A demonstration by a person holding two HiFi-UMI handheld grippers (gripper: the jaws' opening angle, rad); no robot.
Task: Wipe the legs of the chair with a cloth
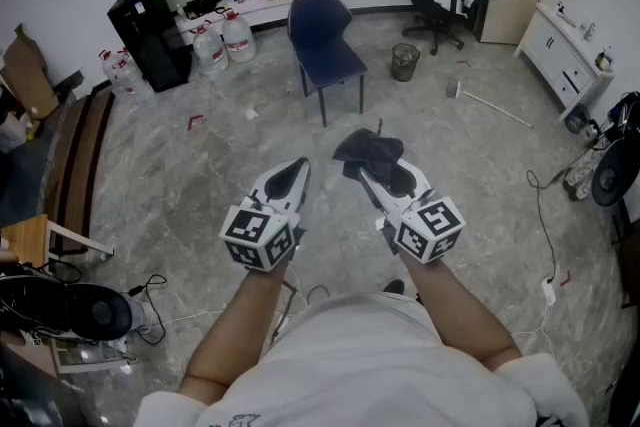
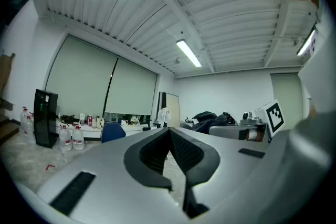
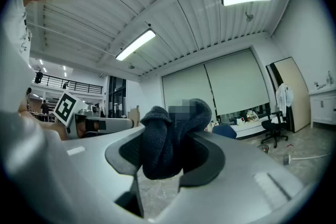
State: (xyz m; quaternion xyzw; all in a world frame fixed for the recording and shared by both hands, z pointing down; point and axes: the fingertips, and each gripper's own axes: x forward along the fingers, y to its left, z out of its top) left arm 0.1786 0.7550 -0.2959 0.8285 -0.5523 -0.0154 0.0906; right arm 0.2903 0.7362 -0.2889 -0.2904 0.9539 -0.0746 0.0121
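Observation:
A dark blue chair (image 1: 325, 43) stands on the stone floor well ahead of me, its thin legs (image 1: 322, 105) showing beneath the seat. My right gripper (image 1: 368, 161) is shut on a dark cloth (image 1: 368, 150), which bunches up between the jaws in the right gripper view as the cloth (image 3: 169, 136). My left gripper (image 1: 297, 169) is beside it, shut and holding nothing; in the left gripper view its pads (image 2: 169, 136) meet at the tips. Both grippers hang at waist height, far short of the chair. The chair's back (image 2: 113, 131) shows small in the left gripper view.
Water bottles (image 1: 224, 39) and a black cabinet (image 1: 148, 31) stand left of the chair. A small bin (image 1: 404, 61) and an office chair (image 1: 446, 7) are to its right. A long stick (image 1: 492, 105) lies on the floor. A fan (image 1: 70, 311) and cables lie near left.

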